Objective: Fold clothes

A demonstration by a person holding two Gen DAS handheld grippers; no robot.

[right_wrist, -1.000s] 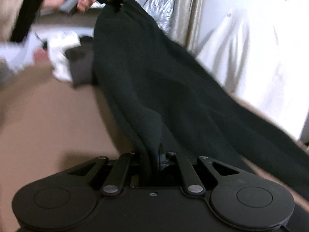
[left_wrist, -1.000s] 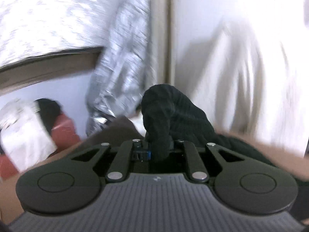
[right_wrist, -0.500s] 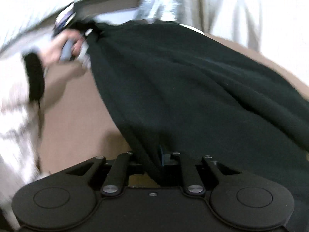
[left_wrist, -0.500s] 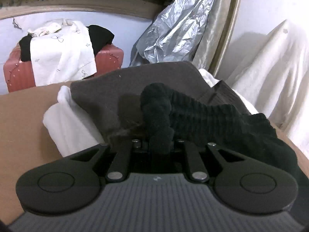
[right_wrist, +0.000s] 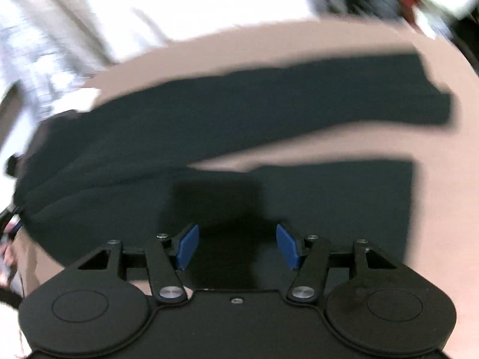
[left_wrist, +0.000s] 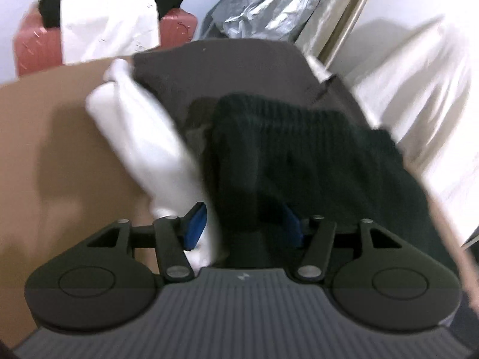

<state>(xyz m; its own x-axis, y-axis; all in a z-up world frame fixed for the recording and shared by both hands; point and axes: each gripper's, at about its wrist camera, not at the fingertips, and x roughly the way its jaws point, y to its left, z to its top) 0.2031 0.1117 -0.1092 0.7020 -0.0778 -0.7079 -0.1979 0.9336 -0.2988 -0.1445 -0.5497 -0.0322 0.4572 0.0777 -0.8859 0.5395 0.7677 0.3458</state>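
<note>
A black knit garment lies spread on the brown table, one long sleeve stretched to the right. In the left wrist view its ribbed end lies bunched between my open left gripper's fingers, resting on a pile. My right gripper is open just above the garment's body, with nothing between its blue pads. Both views are blurred by motion.
A white garment and a dark grey one lie piled on the table under the black one. A pink suitcase draped with clothes stands behind. Silver plastic sheeting and white covered shapes line the back.
Both grippers have opened and let go of the black garment. It has dropped from hanging between them onto the table. The right gripper has swung down over it.
</note>
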